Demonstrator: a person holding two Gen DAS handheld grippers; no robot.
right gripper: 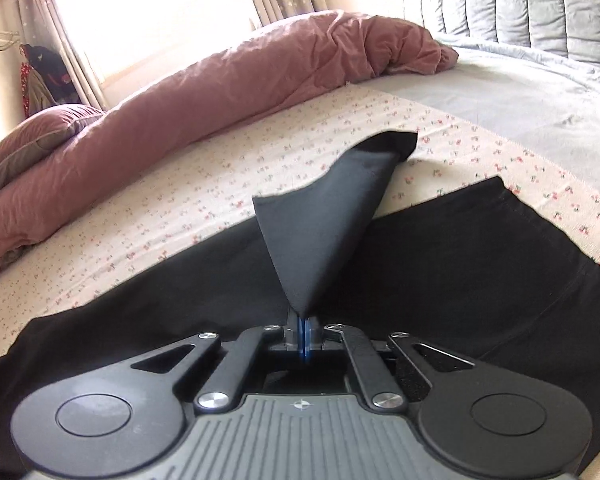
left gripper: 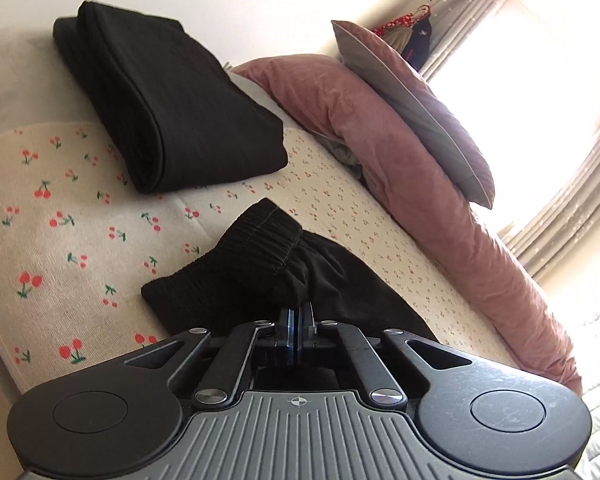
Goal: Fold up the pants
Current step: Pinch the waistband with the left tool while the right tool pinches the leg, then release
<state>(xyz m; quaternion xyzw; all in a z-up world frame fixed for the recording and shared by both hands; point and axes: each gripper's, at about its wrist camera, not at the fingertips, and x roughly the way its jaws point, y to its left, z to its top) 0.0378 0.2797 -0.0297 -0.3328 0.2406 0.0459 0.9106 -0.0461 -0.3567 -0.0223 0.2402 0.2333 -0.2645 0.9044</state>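
1. I see the bed (right gripper: 520, 92) filling both views, its pale grey sheet running up to a padded grey headboard (right gripper: 520, 0) in the right wrist view.
2. A long pink duvet (right gripper: 228, 80) lies bunched along the far side of the bed, with a mauve pillow (left gripper: 416, 104) resting on top of it near the bright curtained window (left gripper: 540, 80).
3. A cream cherry-print blanket (left gripper: 60, 240) is spread over the mattress and carries the clothing.
4. The black pants (right gripper: 440, 248) I am working on lie spread flat on that blanket directly under my right tool, one leg hem ending near the blanket's edge.
5. A separate folded black garment (left gripper: 160, 108) sits as a neat stack farther back on the blanket, well apart from my left tool.
6. My right tool (right gripper: 303, 322) points forward and somewhat downward over the pants; its jaws are pressed together on a corner of the black cloth, which rises from the grip as a taut triangular flap toward a second hem lying on the blanket.
7. My left tool (left gripper: 299, 314) is angled down toward the blanket in the same way, jaws fully closed and pinching the pants just behind the ribbed elastic waistband (left gripper: 260, 248), which bunches up ahead of the fingertips.
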